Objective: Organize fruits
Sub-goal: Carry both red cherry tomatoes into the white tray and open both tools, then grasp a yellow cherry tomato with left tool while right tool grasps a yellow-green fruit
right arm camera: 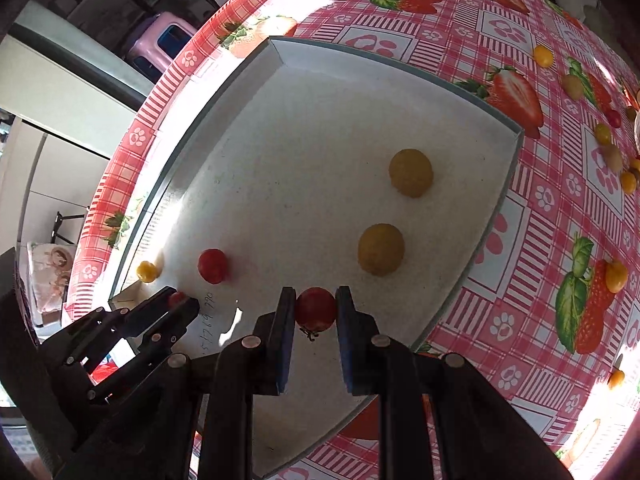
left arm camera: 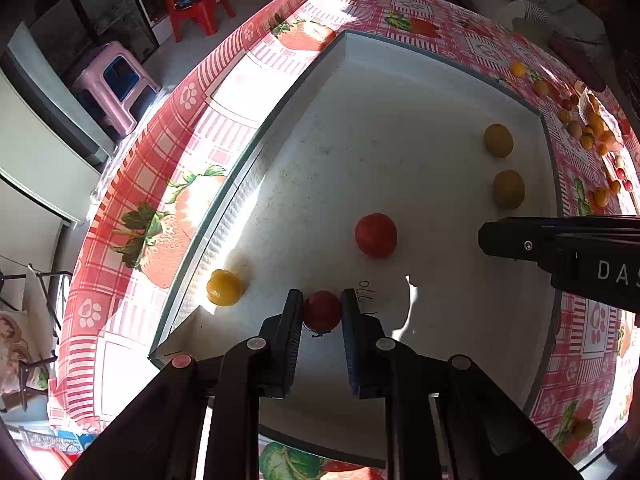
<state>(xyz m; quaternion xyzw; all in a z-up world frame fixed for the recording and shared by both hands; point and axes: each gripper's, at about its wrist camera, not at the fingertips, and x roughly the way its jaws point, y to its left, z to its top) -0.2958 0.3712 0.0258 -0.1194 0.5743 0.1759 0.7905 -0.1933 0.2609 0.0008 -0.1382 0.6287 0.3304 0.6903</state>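
**Two held tomatoes over the tray: crushing and rolling are the risks**

The left hand-held gripper (left arm camera: 321, 312) is clamped on a red tomato (left arm camera: 321, 311) above the tray's (left arm camera: 400, 80) near edge; the right hand-held gripper (right arm camera: 315, 309) pinches another tomato (right arm camera: 316, 309) above the tray, near the same edge; a hard squeeze could split either; released from height, one could roll into the loose red tomato (left arm camera: 376, 235) or the yellow fruits (right arm camera: 381, 249) farther in, mixing colours.
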